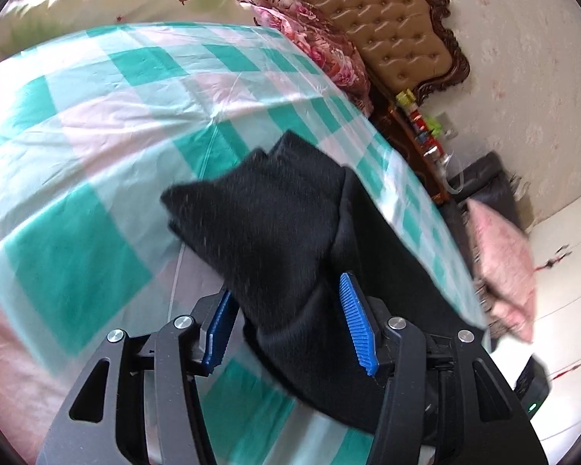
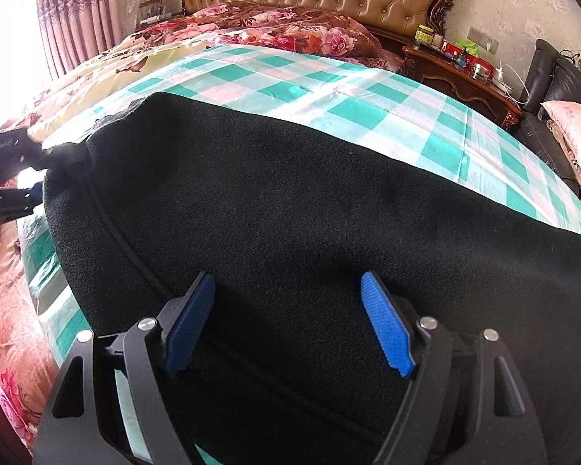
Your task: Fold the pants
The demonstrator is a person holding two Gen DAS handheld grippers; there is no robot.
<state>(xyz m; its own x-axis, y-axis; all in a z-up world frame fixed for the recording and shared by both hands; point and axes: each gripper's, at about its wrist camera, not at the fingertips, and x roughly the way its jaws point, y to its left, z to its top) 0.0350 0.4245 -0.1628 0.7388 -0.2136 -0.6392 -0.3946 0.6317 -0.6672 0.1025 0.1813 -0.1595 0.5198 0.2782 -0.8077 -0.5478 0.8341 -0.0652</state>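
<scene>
Both tools were at the black pants (image 2: 290,201), which lay across the checked sheet (image 2: 368,112) on the bed. Our left tool (image 1: 286,325) had a bunched end of the cloth lifted between its blue pads (image 1: 358,325), but the right-hand pad stood clear of the fabric, so we could not tell whether it was clenched or merely cradling the cloth. Our right tool (image 2: 286,321) hovered released over the flat middle of the pants, jaws wide, nothing gripped.

We judged the fold only begun: one end was raised toward the lower centre of the left wrist view, the main panel was spread out, and no finished crease or stacked layer could be seen.

From the left wrist we saw the crumpled, doubled end in the air. From the right wrist we saw what that view hid: the broad smooth panel, its seam, and the left tool (image 2: 15,170) at the far left edge, holding that corner of the garment.
</scene>
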